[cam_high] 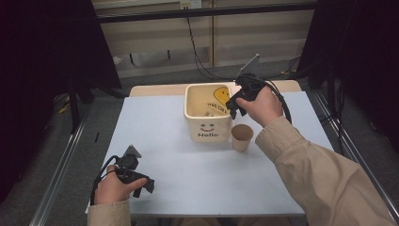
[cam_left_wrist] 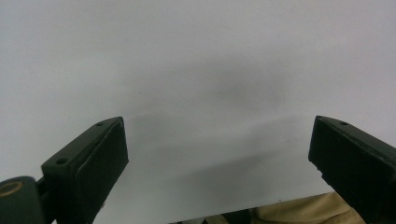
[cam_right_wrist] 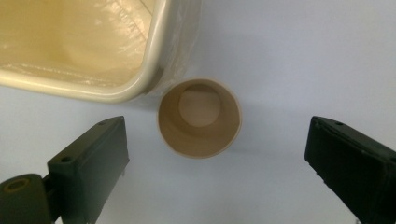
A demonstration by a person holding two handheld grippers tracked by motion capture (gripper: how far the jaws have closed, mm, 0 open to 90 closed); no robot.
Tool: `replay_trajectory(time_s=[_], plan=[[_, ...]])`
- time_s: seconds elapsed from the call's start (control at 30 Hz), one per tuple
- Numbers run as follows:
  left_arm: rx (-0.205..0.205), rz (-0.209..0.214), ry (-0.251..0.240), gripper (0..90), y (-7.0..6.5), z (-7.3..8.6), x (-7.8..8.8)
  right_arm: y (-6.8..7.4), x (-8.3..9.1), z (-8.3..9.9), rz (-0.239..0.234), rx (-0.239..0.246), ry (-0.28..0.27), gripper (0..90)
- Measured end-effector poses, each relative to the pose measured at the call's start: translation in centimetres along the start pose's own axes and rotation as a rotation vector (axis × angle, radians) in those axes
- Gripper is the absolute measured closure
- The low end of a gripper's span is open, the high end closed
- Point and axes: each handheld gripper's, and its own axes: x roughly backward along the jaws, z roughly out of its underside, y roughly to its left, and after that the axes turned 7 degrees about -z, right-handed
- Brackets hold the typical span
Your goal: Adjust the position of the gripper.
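Fingers of the right gripper [cam_right_wrist: 215, 172] stand wide apart and empty, hovering above the paper cup [cam_right_wrist: 200, 116], which stands upright on the bench [cam_high: 160, 136] beside the cream bin [cam_high: 208, 113] near the far edge. A clean pick would likely mean centring over the cup and keeping clear of the bin wall. The left gripper [cam_high: 141, 181] rests at the near left corner, also wide open and empty. The high view alone shows the bin's "Hello" face; the right gripper view looks straight down the cup's empty inside.

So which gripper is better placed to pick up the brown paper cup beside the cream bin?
Right. The right gripper hangs open directly above the upright brown paper cup; the left gripper sits open at the table's near edge.
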Motion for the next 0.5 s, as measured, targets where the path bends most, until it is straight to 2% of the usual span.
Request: replay_trajectory(time_s=[0.5], plan=[[0.005, -0.001, -0.010, 4.6, 0.1, 0.1, 0.1, 0.3, -3.0, 0.7, 0.000, 0.035, 0.028, 6.4]])
